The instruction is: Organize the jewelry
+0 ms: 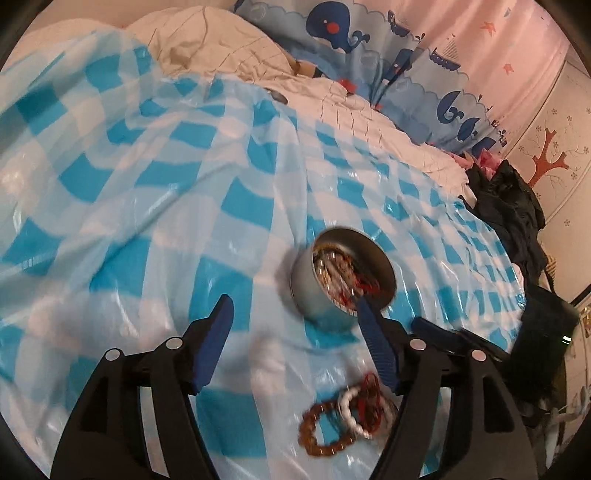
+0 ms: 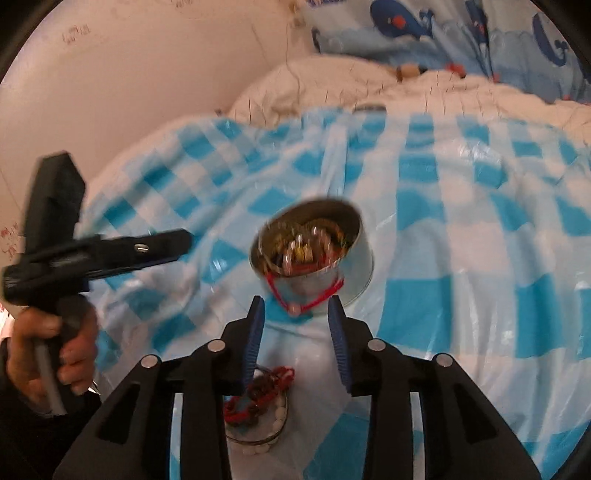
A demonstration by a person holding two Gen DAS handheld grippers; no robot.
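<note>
Silver metal, round and open-topped, the tin [image 1: 341, 275] sits on a blue-and-white checked plastic sheet [image 1: 155, 206] spread over a bed, and it is packed with tangled jewelry: gold-toned chains, pale beads and red cord. In the right wrist view the tin [image 2: 314, 251] tilts toward the camera, and a red cord bracelet [image 2: 301, 301] with 1 pale bead hangs over its near rim and down the outer wall. The right gripper [image 2: 297, 315] hovers just in front of that loop with its 2 blue-padded fingers spread apart and nothing between them; the cord hangs in the gap, and whether it touches either pad cannot be told. Below that gripper lies a second heap of jewelry [image 2: 260, 402], red cord and white beads, seemingly ringed by a thin metal hoop. The left gripper [image 1: 295, 314] is also spread wide and empty, its right finger close to the tin's near wall. In the left wrist view the loose heap shows as a brown bead bracelet [image 1: 321, 430], a white bead bracelet [image 1: 351, 410] and red cord [image 1: 371, 400] lying on the sheet. Motion blur softens both views. A whale-print fabric [image 1: 343, 33] and a dark garment [image 1: 513, 206] lie at the bed's far edge.
</note>
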